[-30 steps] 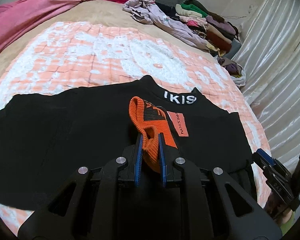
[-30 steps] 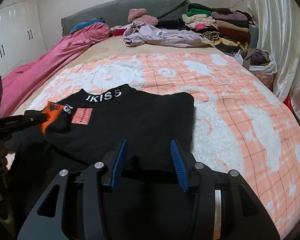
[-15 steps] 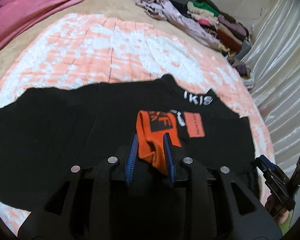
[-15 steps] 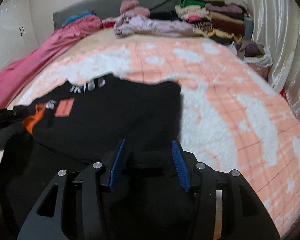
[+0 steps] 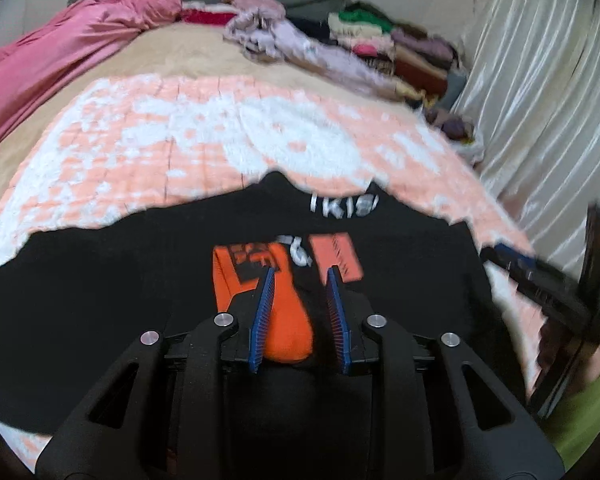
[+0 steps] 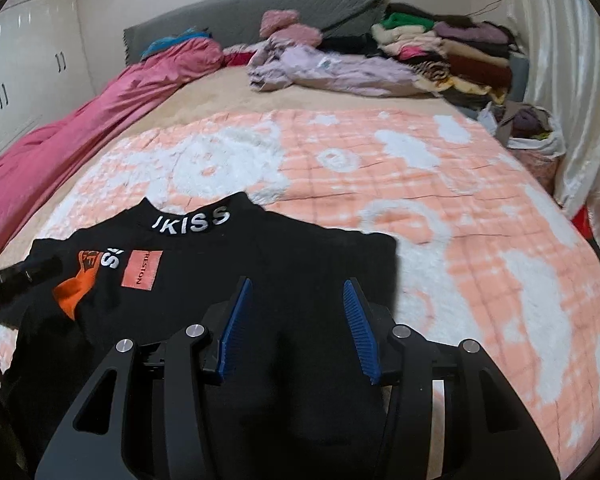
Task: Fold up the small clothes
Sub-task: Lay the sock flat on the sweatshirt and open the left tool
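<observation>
A black top [image 6: 228, 276] lies spread on the near part of a bed's orange-and-white blanket [image 6: 440, 184]. The left gripper [image 5: 299, 276], its jaws just opening, stands loosely around the top's orange cuff [image 5: 288, 328], no longer pinching it. The right gripper [image 6: 298, 286] hovers half open over the top's near right part, holding nothing.

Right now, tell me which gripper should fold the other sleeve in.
Probably right. The right gripper hangs open over the black top's unfolded side; the left gripper, jaws just opening, straddles the orange cuff.
</observation>
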The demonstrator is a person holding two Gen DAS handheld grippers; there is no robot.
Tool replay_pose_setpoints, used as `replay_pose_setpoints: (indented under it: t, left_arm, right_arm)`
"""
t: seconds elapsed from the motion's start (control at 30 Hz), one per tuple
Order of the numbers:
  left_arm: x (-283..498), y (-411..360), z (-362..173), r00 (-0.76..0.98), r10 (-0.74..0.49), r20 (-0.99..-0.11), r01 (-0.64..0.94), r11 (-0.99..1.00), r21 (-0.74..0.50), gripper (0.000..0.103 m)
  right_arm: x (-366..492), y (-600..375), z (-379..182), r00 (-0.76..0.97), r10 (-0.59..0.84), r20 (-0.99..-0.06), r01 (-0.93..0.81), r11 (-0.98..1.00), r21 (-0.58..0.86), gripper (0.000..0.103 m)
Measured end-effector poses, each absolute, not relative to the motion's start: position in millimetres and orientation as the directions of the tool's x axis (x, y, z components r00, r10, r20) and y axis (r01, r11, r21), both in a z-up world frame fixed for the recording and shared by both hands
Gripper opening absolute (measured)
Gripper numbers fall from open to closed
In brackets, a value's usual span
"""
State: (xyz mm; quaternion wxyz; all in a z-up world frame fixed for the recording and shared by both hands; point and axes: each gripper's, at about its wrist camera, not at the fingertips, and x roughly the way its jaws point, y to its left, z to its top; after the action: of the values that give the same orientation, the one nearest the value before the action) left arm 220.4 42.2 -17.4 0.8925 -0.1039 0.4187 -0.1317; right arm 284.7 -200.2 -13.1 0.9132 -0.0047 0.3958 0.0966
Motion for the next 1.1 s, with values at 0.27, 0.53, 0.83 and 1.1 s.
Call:
replay_pose_setpoints:
  t: [0.27,0.53,0.83,1.1]
  left_arm:
    - [235,55,-60,0.51,-0.32,-0.798,0.063,0.94,-0.337,0.029]
    - [234,68,-54,0.51,-0.329,-0.795,0.02,0.928,-0.371,0.031]
    - [227,74,-36,0.551,-0.317,-0.772,0.014,0.928,-0.371,0.041]
    - [228,60,-49,0.508,-0.225,-0.832,0.019,0.968,-0.25,0.042]
  right_arm:
    - [325,-199,-53,0.588,0.041,-0.808,-0.111,0.993,-0.03,0.049]
    - [308,-219,-45,0.621,0.133,-0.773,-0.099,0.991,0.091,0.055]
    - [249,-230,-19,0.665,0.195,-0.721,-0.136,0.981,0.14,0.056]
    - [229,-210,-28,0.624,0.251,-0.74,-0.208,0.966,0.153,0.056]
